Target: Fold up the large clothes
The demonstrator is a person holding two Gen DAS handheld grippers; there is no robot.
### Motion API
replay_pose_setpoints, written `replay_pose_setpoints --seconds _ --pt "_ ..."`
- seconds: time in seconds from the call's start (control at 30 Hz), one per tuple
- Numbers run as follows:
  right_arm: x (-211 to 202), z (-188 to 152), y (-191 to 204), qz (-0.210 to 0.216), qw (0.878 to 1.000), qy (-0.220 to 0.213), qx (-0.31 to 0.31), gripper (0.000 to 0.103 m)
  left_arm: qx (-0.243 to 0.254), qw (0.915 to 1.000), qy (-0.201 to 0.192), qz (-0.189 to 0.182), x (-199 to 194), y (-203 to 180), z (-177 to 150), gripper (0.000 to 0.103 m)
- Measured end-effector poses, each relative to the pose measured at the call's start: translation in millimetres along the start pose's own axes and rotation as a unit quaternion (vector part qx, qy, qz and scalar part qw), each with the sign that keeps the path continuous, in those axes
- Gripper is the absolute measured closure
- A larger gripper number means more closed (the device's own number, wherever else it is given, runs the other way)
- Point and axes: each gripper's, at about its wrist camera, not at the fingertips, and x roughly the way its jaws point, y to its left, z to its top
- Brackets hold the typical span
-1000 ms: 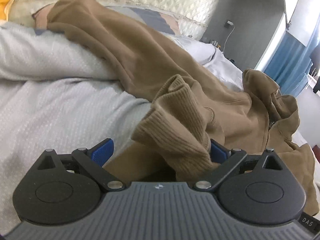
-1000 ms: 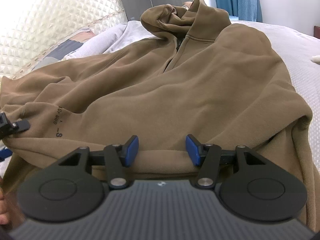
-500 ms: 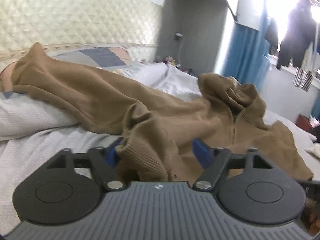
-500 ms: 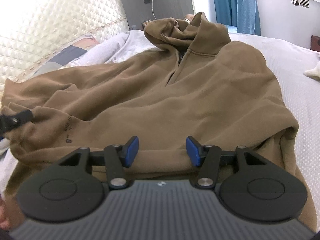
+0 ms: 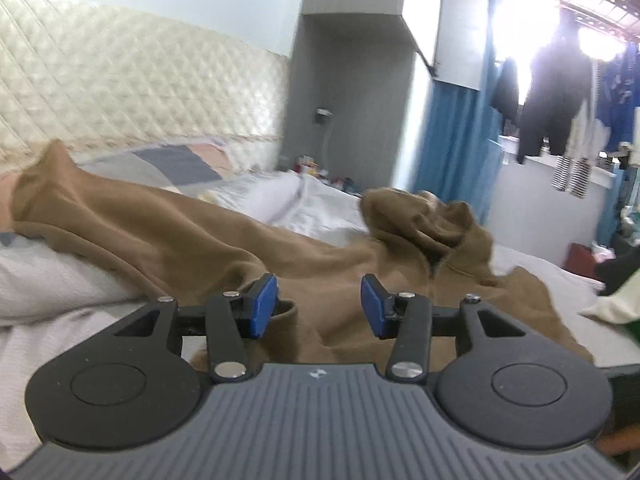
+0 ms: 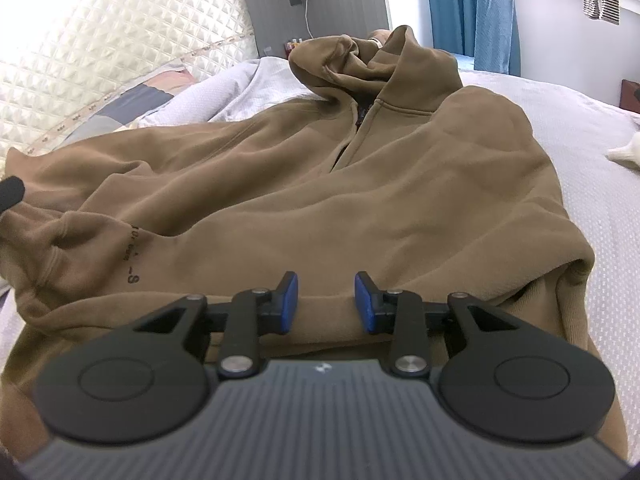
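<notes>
Your biggest risk is the bed (image 6: 592, 128) itself: it is soft and uneven, so any fold you lay on the brown hoodie (image 6: 360, 184) may sag or slide, above all on the far left where the cloth climbs over a pillow (image 5: 52, 280). The hoodie lies face up and spread across the bed, hood (image 6: 360, 56) at the far end by the quilted headboard (image 6: 120, 40), one sleeve (image 5: 120, 220) trailing far left. Its bulk and wrinkles mean a one-handed pull may drag the whole body rather than turn one panel.

Your right gripper (image 6: 326, 302) sits over the near hem (image 6: 324, 316), jaws parted narrowly with nothing pinched; the hem lies under and just beyond the pads, and closing from there could catch only the top layer.

Your left gripper (image 5: 318, 306) hangs wide open and empty over bunched cloth at the hoodie's near left side. That bunch may crease the fold if you leave it.
</notes>
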Motion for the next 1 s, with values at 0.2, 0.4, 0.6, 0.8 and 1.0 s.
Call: replay_pose_setpoints --seconds 0.2,0.4,0.6,0.8,1.0 --pt "-2.7 0.8 2.6 -0.001 1.0 -0.008 -0.008 0.068 0.016 0.9994 0.016 -0.024 8.0 -9.5 -6.6 0.052" --pt "0.5 -0.5 2.6 -0.006 1.0 0.0 -0.01 0.068 0.033 0.9965 0.076 -0.011 33.0 -12.5 -23.7 0.052" --pt "14.7 -8.2 -1.5 -0.019 0.999 0.038 -0.02 0.071 0.031 0.9886 0.142 0.038 64.1 -2.1 -43.8 0.053" --pt "24.1 -13.4 -7.4 -0.014 0.998 0.059 -0.012 0.072 -0.001 0.9806 0.189 0.053 83.9 16.9 -57.6 0.058" --pt "18.0 -12.6 -6.6 -0.012 0.999 0.051 -0.003 0.071 -0.092 0.9814 0.169 -0.002 64.0 41.0 -25.2 0.055"
